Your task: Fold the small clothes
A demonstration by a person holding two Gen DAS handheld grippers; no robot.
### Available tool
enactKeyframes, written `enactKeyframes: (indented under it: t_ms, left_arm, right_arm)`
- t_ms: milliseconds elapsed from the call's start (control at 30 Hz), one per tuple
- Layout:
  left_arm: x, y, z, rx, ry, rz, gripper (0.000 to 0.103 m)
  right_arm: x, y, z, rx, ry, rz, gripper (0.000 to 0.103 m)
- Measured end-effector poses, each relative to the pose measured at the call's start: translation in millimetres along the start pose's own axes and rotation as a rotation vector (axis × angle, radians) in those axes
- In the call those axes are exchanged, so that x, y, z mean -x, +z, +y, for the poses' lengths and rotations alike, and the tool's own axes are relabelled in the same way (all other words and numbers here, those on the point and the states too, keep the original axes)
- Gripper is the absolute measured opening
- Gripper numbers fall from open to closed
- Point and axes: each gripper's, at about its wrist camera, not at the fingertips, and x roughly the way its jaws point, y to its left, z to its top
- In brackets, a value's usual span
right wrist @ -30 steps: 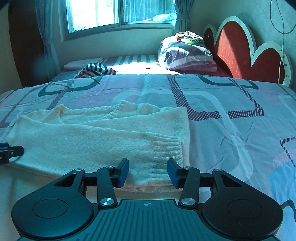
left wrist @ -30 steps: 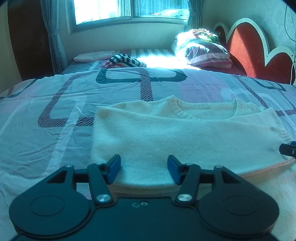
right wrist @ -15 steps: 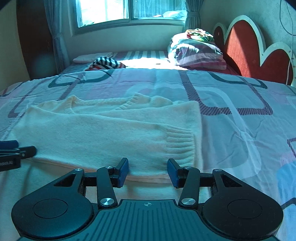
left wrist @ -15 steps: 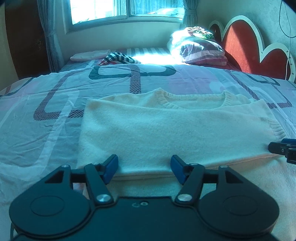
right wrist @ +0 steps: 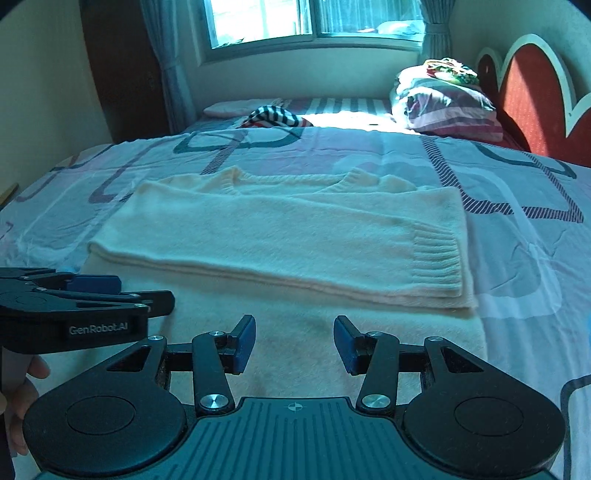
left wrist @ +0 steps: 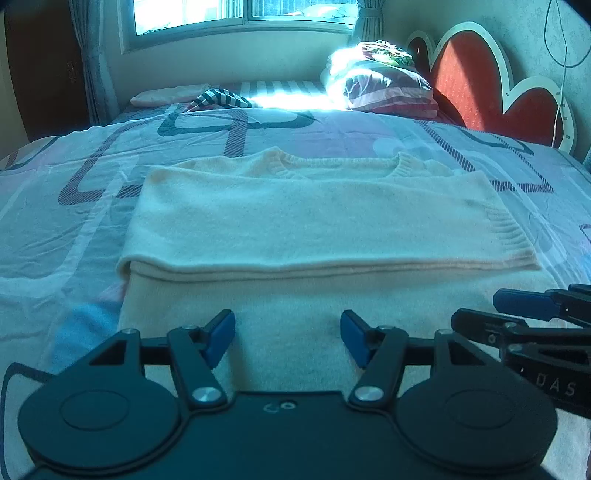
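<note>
On the bed [left wrist: 66, 155], in the middle of its patterned cover, lies a cream sweater [left wrist: 317, 221] with its neck toward the window [left wrist: 236, 14]. Both sleeves are folded across the body: the top one runs across from left to right and ends in a ribbed cuff [right wrist: 439, 258] near the sweater's right edge. The lower part of the sweater lies flat and bare, reaching toward the cameras.

The left tool [left wrist: 287, 338] hangs over that lower part, its blue pads standing wide apart with only the knit below them and nothing gripped. The right tool [right wrist: 294, 343] hangs just beside it over the same lower part, nearer the sweater's right edge; its pads are also parted and hold nothing. Each tool shows from the side at the edge of the other's view, and part of a hand [right wrist: 22, 406] shows beneath the left one.

At the far end of the bed a striped cloth [left wrist: 221, 99] lies beside a pale pillow [left wrist: 166, 96], and a heap of bedding [left wrist: 384, 81] sits against the red headboard [left wrist: 472, 85] in strong sunlight
</note>
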Motion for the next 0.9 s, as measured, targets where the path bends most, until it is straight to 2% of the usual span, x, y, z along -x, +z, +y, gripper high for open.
enactKeyframes:
  t_ms: [100, 167, 400, 533, 600, 667, 800, 900]
  left_arm:
    - [2.9, -10.1, 0.9, -0.001, 0.028, 0.002, 0.066]
    - [4.9, -16.2, 5.0, 0.006, 0.047, -0.001, 0.072]
    - [18.9, -32.2, 21.9, 0.021, 0.09, 0.002, 0.078]
    - [27.2, -42.3, 29.6, 0.051, 0.11, 0.006, 0.081]
    - [32.1, -41.0, 25.8, 0.054, 0.122, 0.018, 0.078]
    - [39.6, -40.5, 19.9, 0.043, 0.104, 0.026, 0.071]
    - [59.6, -48.1, 3.9, -0.023, 0.058, 0.005, 0.071]
    - [70.6, -61.1, -2.3, -0.034, 0.011, 0.012, 0.071]
  right_arm:
    - [0.6, -10.2, -3.8, 0.016, 0.002, 0.02, 0.047]
    - [3.5, -16.5, -8.5, 0.038, -0.018, 0.016, 0.047]
    - [23.9, -36.9, -43.3, 0.025, -0.082, 0.004, 0.047]
    - [32.8, -40.3, -47.5, 0.003, -0.081, 0.008, 0.047]
    - [41.3, -39.5, -42.9, -0.034, -0.037, 0.001, 0.047]
    - [50.3, -41.0, -33.0, -0.048, -0.005, -0.006, 0.047]
    - [67.1, -51.4, -3.2, -0.012, 0.037, -0.014, 0.047]
    - [75.8, -64.0, 19.4, 0.02, 0.043, -0.013, 0.047]
